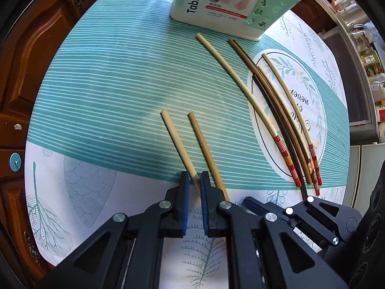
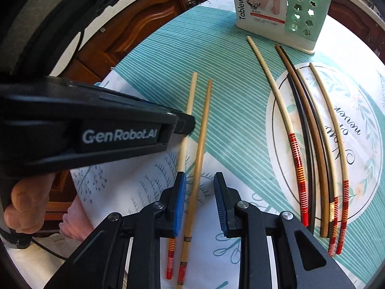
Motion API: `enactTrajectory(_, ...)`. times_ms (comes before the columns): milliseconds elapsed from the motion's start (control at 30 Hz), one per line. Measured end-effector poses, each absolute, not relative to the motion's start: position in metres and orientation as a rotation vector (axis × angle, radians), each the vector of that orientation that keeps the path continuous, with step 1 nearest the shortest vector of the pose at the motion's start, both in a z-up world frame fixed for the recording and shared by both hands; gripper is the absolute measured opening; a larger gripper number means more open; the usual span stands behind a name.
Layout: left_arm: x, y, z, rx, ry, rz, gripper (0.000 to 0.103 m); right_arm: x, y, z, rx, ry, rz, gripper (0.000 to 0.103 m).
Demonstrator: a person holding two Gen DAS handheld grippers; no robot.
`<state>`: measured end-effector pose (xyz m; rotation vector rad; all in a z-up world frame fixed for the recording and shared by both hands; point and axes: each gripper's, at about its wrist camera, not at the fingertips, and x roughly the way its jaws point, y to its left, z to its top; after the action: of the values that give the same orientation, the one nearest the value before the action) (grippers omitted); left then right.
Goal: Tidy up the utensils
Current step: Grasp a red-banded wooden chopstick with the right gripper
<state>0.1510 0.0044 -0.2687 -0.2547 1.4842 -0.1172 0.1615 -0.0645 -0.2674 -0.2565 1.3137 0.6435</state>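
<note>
Two pale chopsticks lie side by side on the tablecloth. My left gripper [image 1: 195, 180] has its blue pads closed around the lighter chopstick [image 1: 176, 142]; the tan chopstick [image 1: 204, 144] lies just right of it. In the right wrist view my right gripper [image 2: 199, 192] is open and straddles the tan chopstick [image 2: 201, 142], with the lighter chopstick [image 2: 187, 120] beside its left pad. Several more chopsticks [image 2: 312, 132] lie in a bundle to the right. A green utensil holder [image 2: 305, 16] with a "Tableware" label stands at the far end; it also shows in the left wrist view [image 1: 272, 7].
The table has a teal striped cloth [image 1: 108, 84] with a round printed motif [image 2: 349, 125] under the bundle. Wooden cabinet doors [image 1: 28, 60] stand past the table's left edge. The left gripper's body [image 2: 96, 130] crosses the right wrist view on the left.
</note>
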Motion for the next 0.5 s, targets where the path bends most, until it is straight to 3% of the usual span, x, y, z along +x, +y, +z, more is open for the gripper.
enactTrajectory(500,0.147,0.045,-0.273,-0.4,1.524,0.005,0.007,0.175,-0.028,-0.272,-0.341,1.33,0.557,0.019)
